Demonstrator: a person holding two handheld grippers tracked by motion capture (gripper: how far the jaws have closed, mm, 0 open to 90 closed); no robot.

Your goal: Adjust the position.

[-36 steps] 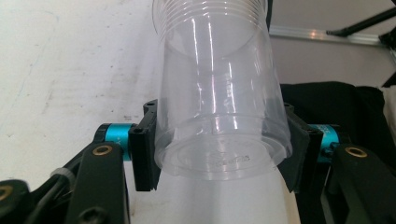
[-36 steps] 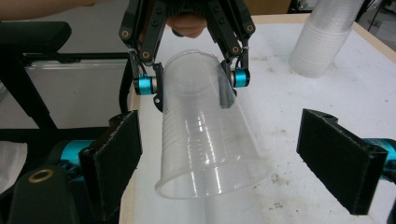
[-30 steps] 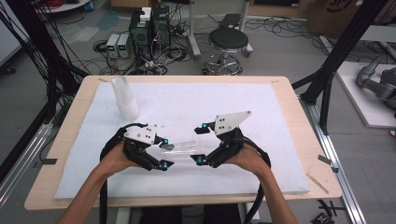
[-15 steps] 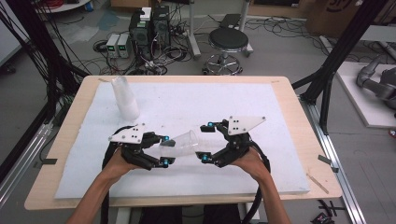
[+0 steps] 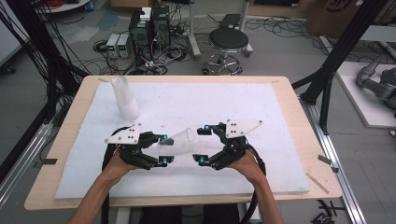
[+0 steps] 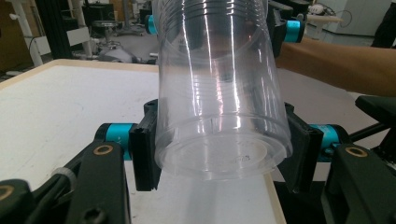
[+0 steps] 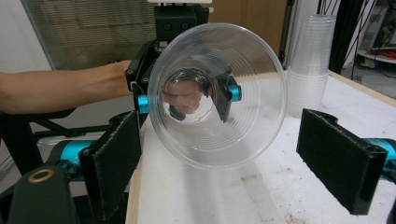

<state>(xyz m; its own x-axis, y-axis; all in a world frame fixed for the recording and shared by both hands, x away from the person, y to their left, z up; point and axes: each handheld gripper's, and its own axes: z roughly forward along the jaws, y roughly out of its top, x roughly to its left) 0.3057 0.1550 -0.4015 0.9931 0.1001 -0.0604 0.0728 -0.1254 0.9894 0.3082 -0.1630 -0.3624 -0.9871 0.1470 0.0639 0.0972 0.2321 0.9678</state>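
A clear plastic cup [image 5: 180,141] lies sideways in the air above the white mat [image 5: 233,102]. My left gripper [image 5: 163,149] is shut on its base, with a pad pressed against each side of the cup [image 6: 219,93]. The cup's open mouth [image 7: 219,93] faces my right gripper [image 5: 203,144], which is open. That gripper's pads [image 7: 114,163] stand wide on either side of the rim without touching it. Through the cup's bottom I see the left gripper [image 7: 187,98] behind it.
A tall stack of clear cups [image 5: 125,98] stands upright at the mat's back left, and the same stack [image 7: 310,60] is in the right gripper view. The wooden table edge [image 5: 299,140] frames the mat. Cables, a stool [image 5: 229,42] and equipment lie on the floor beyond.
The cup's mouth end has tipped upward a little while staying in the left gripper. The right gripper has turned and drawn slightly back from the rim.
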